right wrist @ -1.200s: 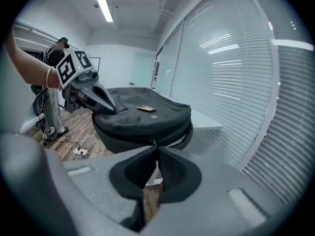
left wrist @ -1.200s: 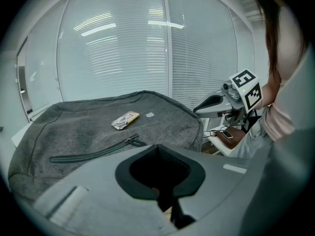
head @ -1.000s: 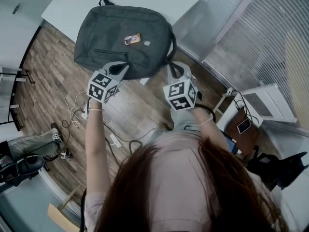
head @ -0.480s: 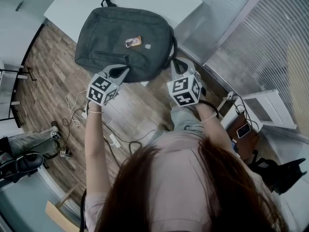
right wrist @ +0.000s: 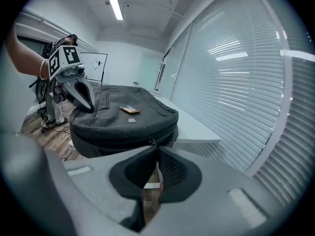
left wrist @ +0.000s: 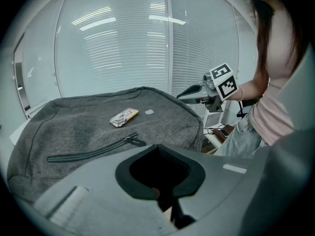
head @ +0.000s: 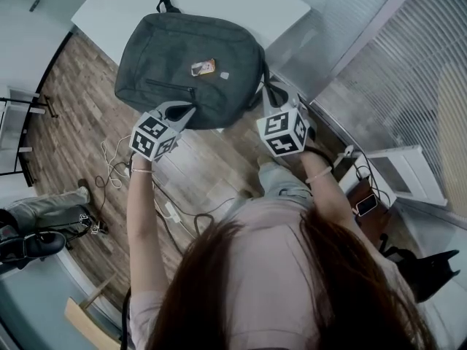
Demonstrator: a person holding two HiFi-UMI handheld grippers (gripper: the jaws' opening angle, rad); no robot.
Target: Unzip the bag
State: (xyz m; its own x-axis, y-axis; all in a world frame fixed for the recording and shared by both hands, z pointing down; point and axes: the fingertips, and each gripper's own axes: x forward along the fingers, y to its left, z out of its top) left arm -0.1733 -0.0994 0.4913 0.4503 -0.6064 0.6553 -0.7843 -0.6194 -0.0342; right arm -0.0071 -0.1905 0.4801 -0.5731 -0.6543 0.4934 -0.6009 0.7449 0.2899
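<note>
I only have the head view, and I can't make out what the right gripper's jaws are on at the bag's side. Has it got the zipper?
Observer: Yes. In the right gripper view, the right gripper is shut on the zipper pull, a thin strip running up to the slider on the backpack side.
Operator: And the left gripper?
Observer: In its own view, the left gripper has its jaws together, and I can make out nothing between them.

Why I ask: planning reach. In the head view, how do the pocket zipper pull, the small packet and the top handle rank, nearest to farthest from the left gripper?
1. pocket zipper pull, just beyond the left gripper.
2. small packet, centre of the bag.
3. top handle, far edge.
</note>
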